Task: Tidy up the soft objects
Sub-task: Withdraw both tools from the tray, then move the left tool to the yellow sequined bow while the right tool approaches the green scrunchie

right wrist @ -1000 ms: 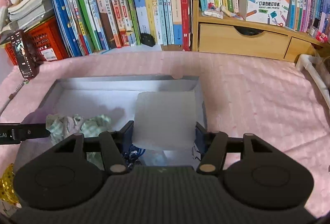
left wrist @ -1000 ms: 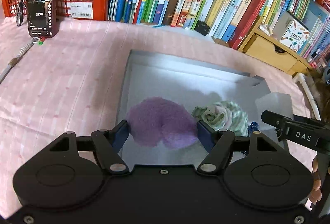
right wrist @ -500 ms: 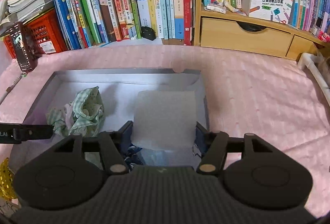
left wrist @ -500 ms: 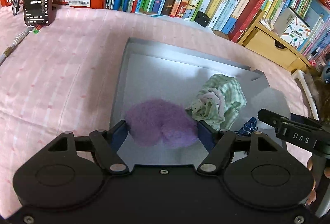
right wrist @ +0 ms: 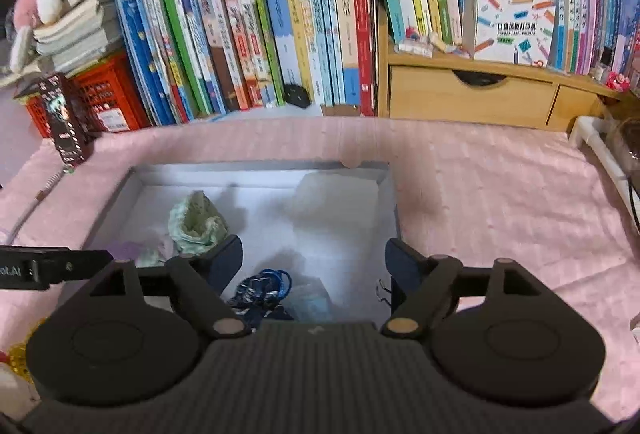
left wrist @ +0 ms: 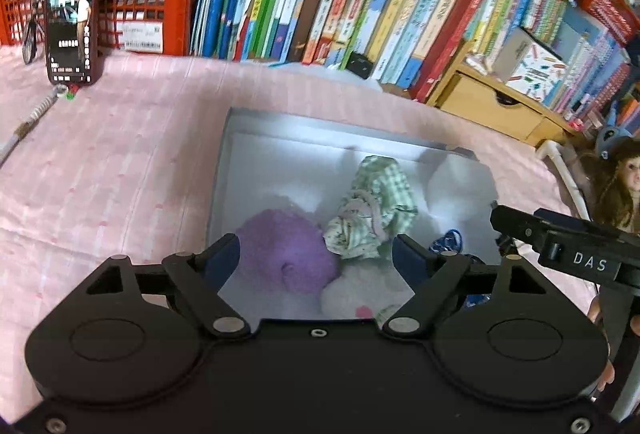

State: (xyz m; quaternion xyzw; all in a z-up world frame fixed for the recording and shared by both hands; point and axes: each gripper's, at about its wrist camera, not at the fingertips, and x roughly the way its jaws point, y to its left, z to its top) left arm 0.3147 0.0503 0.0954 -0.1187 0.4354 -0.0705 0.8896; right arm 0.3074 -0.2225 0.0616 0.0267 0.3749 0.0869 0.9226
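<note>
Left tongs (left wrist: pixel 316 258) opening, empty, above fuzzy purple ball (left wrist: pixel 286 254) at lower centre. Right tongs (right wrist: pixel 314 260) opening, empty. Rectangular grey box (right wrist: pixel 394 210) holds crumpled green checked cloth (right wrist: pixel 196 224).

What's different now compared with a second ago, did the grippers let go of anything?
Both let go. The left gripper released the purple fluffy piece, and the right gripper released the white pad; both now lie in the grey box, with jaws opening. The green checked cloth shifted; the box stayed put.
</note>
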